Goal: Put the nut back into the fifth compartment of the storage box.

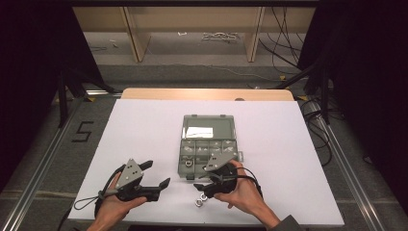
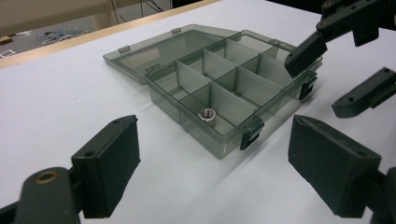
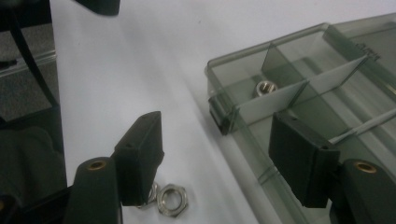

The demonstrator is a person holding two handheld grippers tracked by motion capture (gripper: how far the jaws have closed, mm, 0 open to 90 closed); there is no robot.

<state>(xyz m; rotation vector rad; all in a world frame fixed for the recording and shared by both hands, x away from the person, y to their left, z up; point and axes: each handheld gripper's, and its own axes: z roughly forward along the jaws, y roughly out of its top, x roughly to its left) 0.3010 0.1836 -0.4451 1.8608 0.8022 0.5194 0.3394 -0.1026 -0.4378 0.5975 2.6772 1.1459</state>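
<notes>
Box [image 1: 208, 144] lay open at mid-table, lid [image 1: 208, 126] folded flat on the far side, a white label showing on it. Tinted clear plastic, split by dividers into small compartments. One nut [image 2: 206, 114] sat in the near-left corner compartment in the high view; the same nut [image 3: 264, 87] showed through the wall in the right gripper view. Contents of the other compartments too small to tell from above; those visible in the left gripper view looked bare. Two latches [image 2: 251, 134] hung from the near wall.

Two loose nuts [image 3: 167, 198] lay on the white table [image 1: 144, 125], touching each other, just in front of the box and near the right gripper [image 1: 206, 184].

Right gripper: jaws wide apart, holding nothing. One jaw stood over the box's near edge, the other over the table beside the loose nuts; contact with them could not be told.

Left gripper [image 1: 155, 174]: jaws wide apart, empty, left of the box, well clear of it, pointing toward it.
</notes>
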